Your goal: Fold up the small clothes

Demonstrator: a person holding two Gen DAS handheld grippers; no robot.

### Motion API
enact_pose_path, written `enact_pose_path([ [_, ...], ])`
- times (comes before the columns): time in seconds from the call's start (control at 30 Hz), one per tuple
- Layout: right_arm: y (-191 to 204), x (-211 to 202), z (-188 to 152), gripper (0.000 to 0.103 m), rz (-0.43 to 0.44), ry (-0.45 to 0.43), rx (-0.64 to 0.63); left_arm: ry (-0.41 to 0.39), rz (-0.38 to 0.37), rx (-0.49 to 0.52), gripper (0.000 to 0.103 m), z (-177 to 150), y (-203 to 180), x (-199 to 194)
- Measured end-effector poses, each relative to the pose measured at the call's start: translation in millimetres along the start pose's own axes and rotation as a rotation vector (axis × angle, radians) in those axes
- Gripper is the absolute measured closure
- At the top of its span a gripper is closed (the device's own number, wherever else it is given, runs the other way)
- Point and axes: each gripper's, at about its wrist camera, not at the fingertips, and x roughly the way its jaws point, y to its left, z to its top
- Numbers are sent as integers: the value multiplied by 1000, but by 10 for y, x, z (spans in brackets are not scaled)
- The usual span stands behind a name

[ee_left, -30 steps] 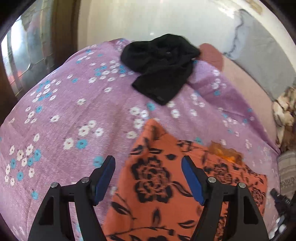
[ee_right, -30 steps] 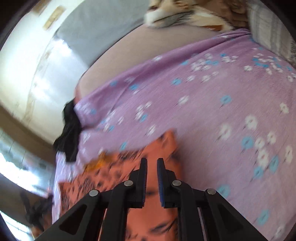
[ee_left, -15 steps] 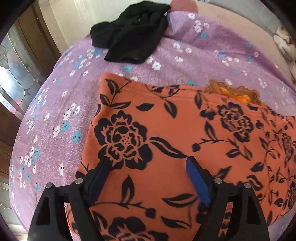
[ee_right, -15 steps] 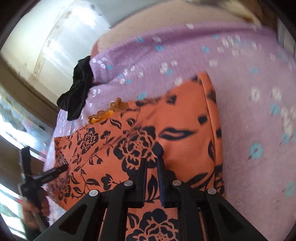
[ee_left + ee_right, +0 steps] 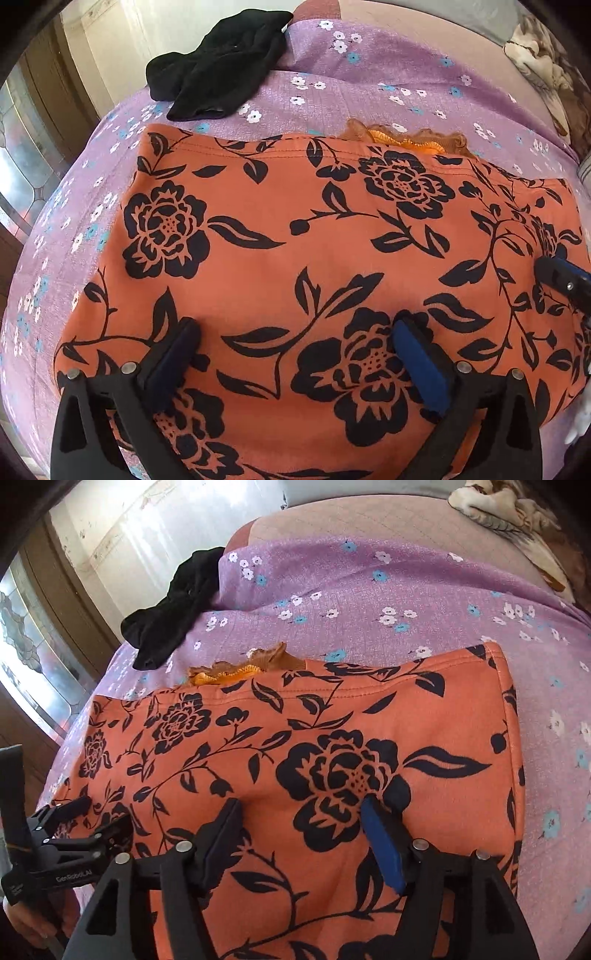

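Note:
An orange garment with black flowers (image 5: 280, 236) lies spread flat on the purple flowered sheet (image 5: 369, 88); it also shows in the right wrist view (image 5: 332, 738). A bit of orange lace (image 5: 406, 138) sticks out from under its far hem. My left gripper (image 5: 295, 354) is open, its pads resting low over the garment's near part. My right gripper (image 5: 303, 834) is open over the garment's near right part. The right gripper shows at the right edge of the left wrist view (image 5: 565, 280), and the left gripper at the lower left of the right wrist view (image 5: 74, 830).
A crumpled black garment (image 5: 218, 81) lies at the far left of the bed, also in the right wrist view (image 5: 173, 605). A bundle of patterned cloth (image 5: 543, 62) lies at the far right. A wall and a glazed door stand to the left.
The right gripper's jaws have opened from shut. Both grippers have moved nearer over the orange garment, which now lies spread wide under them.

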Motion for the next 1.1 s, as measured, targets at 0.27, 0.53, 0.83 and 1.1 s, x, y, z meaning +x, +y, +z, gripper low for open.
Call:
enact_pose_path([
  [0.27, 48, -449, -156, 33, 10, -68, 60, -29, 7, -13, 0, -126, 6, -104],
  [0.53, 75, -878, -516, 33, 5, -108, 88, -110, 60, -4, 0, -518, 8, -759],
  [0.83, -116, -548, -595, 32, 102, 24, 216, 66, -65, -180, 0, -639, 537, -414],
  [1.1, -265, -753, -1019, 31, 444, 78, 493, 81, -351, -465, 0, -775, 1127, -678],
])
